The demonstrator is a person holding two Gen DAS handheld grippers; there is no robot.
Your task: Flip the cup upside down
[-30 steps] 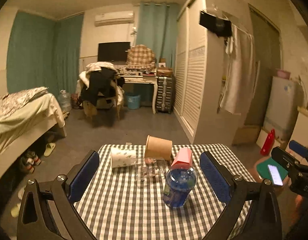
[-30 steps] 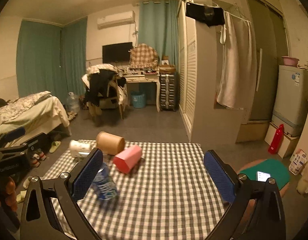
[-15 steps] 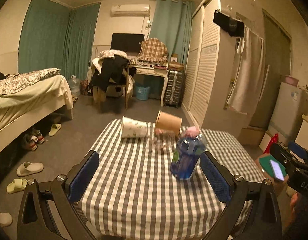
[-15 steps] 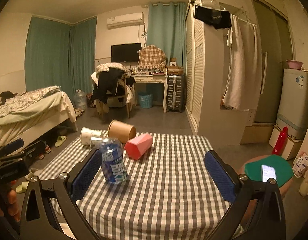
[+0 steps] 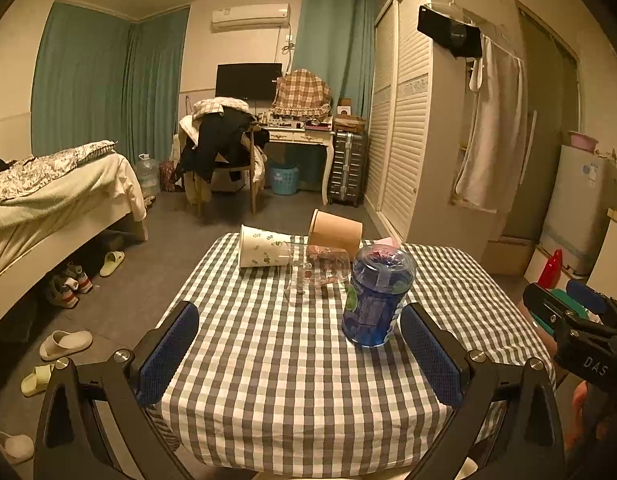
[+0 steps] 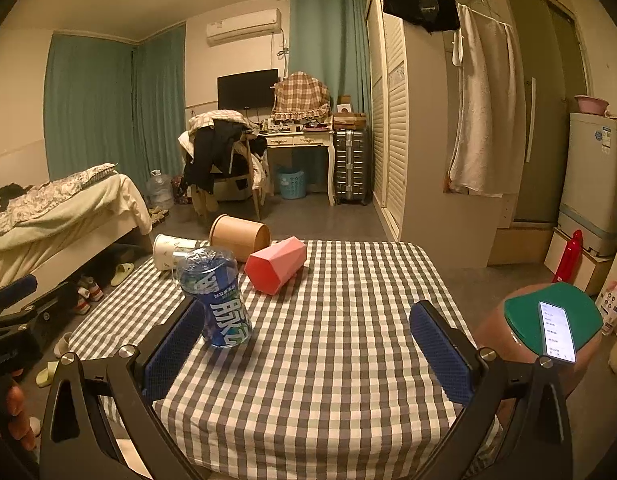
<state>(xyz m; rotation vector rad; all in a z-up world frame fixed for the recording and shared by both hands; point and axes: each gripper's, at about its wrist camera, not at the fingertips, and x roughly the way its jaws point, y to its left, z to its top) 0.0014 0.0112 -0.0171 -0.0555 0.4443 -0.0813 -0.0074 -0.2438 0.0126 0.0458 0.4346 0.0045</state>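
Observation:
A blue plastic cup (image 5: 375,298) (image 6: 215,299) stands on the checkered table (image 5: 292,392) with its closed end up, free of both grippers. Behind it, lying on their sides, are a clear glass (image 5: 317,270), a white paper cup (image 5: 262,251) (image 6: 170,250), a brown paper cup (image 5: 335,232) (image 6: 240,236) and a pink faceted cup (image 6: 276,266). My left gripper (image 5: 300,356) is open and empty over the near table edge, with the blue cup just ahead of its right finger. My right gripper (image 6: 308,354) is open and empty too, and the blue cup is beside its left finger.
A stool with a green top (image 6: 554,314) carrying a lit phone (image 6: 556,330) stands right of the table. A bed (image 5: 48,208) and slippers (image 5: 66,344) lie to the left. A wardrobe (image 5: 404,128) and red bottle (image 6: 568,256) are at the right.
The blue cup was tilted a second ago and now stands straight on the cloth. Both grippers have drawn back toward the near edge, staying open.

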